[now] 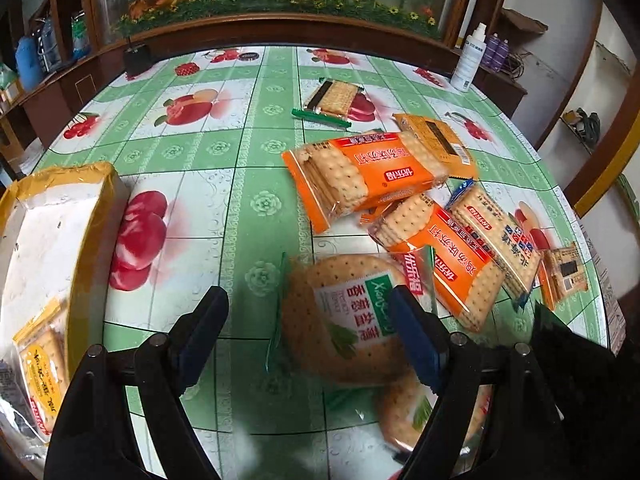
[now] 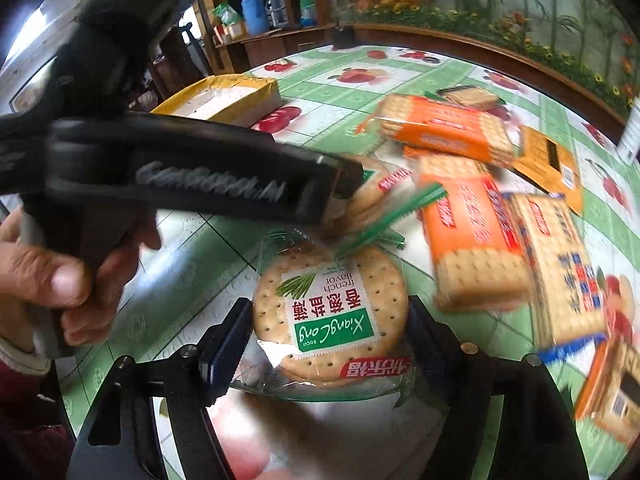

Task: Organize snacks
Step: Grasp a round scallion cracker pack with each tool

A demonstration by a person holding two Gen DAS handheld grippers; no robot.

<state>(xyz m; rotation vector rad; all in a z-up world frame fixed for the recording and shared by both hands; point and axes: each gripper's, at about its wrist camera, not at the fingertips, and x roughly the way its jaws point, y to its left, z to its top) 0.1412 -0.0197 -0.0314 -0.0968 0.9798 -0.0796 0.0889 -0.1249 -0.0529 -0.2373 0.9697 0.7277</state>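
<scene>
A round cracker pack with a green label (image 1: 344, 320) lies between my left gripper's (image 1: 310, 320) wide-open fingers; the right finger (image 1: 416, 336) overlaps its edge. A second round pack (image 2: 332, 312) sits between my right gripper's (image 2: 326, 334) open fingers, close to both pads. It also shows low in the left wrist view (image 1: 420, 416). The left gripper's body (image 2: 192, 168) crosses the right wrist view above that pack. Orange rectangular cracker packs (image 1: 360, 176) (image 2: 472, 236) are piled on the table. A yellow-rimmed box (image 1: 52, 240) (image 2: 224, 100) at the left holds a yellow cracker pack (image 1: 40, 376).
The round table has a green fruit-print cloth (image 1: 224, 152). A clear cracker pack with a green strip (image 1: 332, 98) lies farther back. A white spray bottle (image 1: 470, 60) stands at the far right edge. A wooden cabinet with flowers (image 1: 280, 4) runs behind the table.
</scene>
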